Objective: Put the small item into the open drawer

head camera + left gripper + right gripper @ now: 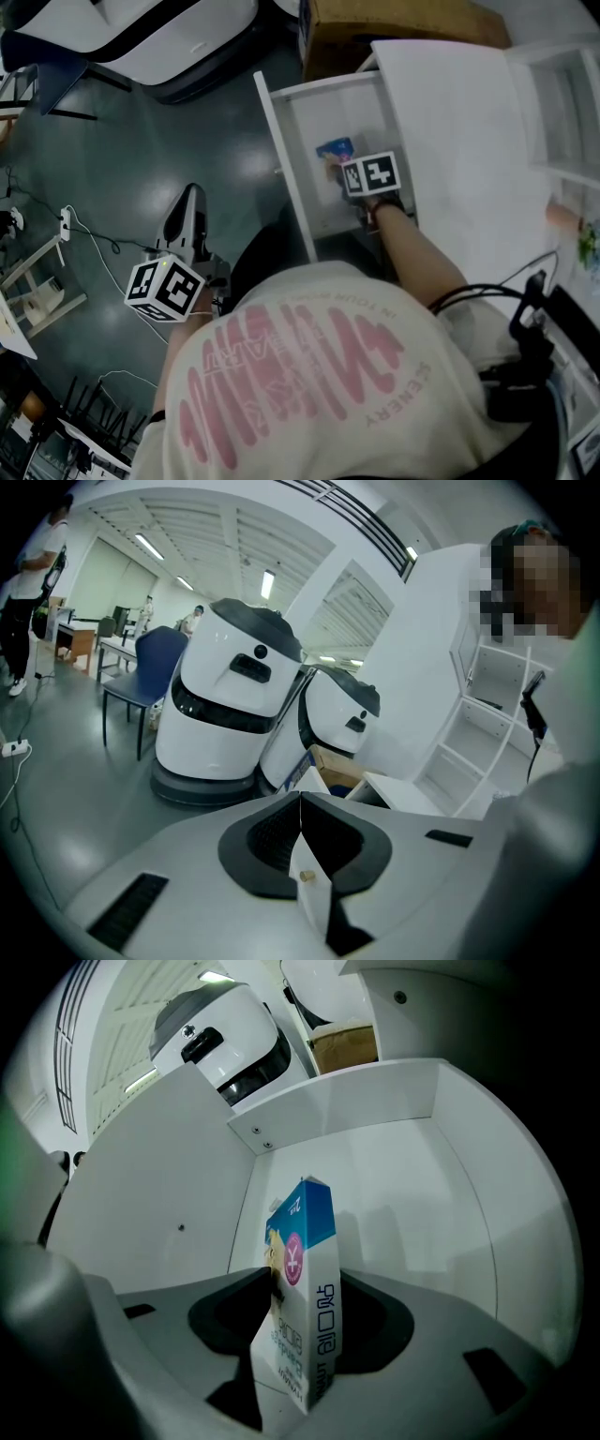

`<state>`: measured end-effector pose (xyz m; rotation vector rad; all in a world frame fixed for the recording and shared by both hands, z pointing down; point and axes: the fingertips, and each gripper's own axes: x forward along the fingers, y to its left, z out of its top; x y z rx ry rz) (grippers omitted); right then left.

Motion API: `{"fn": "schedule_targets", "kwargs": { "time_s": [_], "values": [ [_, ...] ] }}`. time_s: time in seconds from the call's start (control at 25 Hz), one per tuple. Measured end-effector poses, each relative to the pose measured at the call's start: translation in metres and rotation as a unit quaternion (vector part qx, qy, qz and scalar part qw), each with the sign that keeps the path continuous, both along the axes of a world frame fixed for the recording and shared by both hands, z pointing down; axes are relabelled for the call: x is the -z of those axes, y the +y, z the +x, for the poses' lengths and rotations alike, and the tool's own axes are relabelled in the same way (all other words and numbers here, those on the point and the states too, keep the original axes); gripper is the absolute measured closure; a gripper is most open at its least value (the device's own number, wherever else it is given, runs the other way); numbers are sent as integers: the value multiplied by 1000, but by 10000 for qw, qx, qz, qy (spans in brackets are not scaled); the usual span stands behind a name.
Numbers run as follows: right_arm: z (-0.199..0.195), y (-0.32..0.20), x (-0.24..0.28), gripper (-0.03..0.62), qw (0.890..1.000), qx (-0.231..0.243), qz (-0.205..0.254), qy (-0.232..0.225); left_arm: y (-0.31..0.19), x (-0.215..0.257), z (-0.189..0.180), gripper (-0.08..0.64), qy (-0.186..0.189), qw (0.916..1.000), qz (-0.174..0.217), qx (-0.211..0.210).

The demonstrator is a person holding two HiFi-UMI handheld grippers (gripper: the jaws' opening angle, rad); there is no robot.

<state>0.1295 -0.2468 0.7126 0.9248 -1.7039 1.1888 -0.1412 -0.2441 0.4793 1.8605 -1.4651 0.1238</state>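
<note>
The carton (302, 1269) stood upright inside the drawer (412, 1194), between the parted fingers of the right gripper (298, 1354). The step required a straight withdrawal toward 6 o'clock without tipping it. The left gripper (300, 822) had its fingers together and empty.

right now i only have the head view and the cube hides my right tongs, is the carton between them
Observer: Yes, the carton stands between the right tongs, leaning to one side, and the tongs look parted.
Operator: is it inside the drawer
Observer: Yes, the drawer walls rise on both sides of it and behind it.
Operator: and the left tongs
Observer: The left tongs are closed with nothing between them, aimed away at two white machines.
</note>
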Motion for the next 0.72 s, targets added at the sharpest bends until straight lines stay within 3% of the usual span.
{"fn": "schedule_targets", "kwargs": {
  "time_s": [0.4, 0.72],
  "values": [
    [1, 0, -3, 341, 9999, 40, -48, 135, 8, -2, -18, 531, 10, 9998, -6, 203],
    [2, 1, -8, 339, 9999, -31, -110, 31, 1, -12, -4, 531, 88, 9999, -28, 84]
  ]
}}
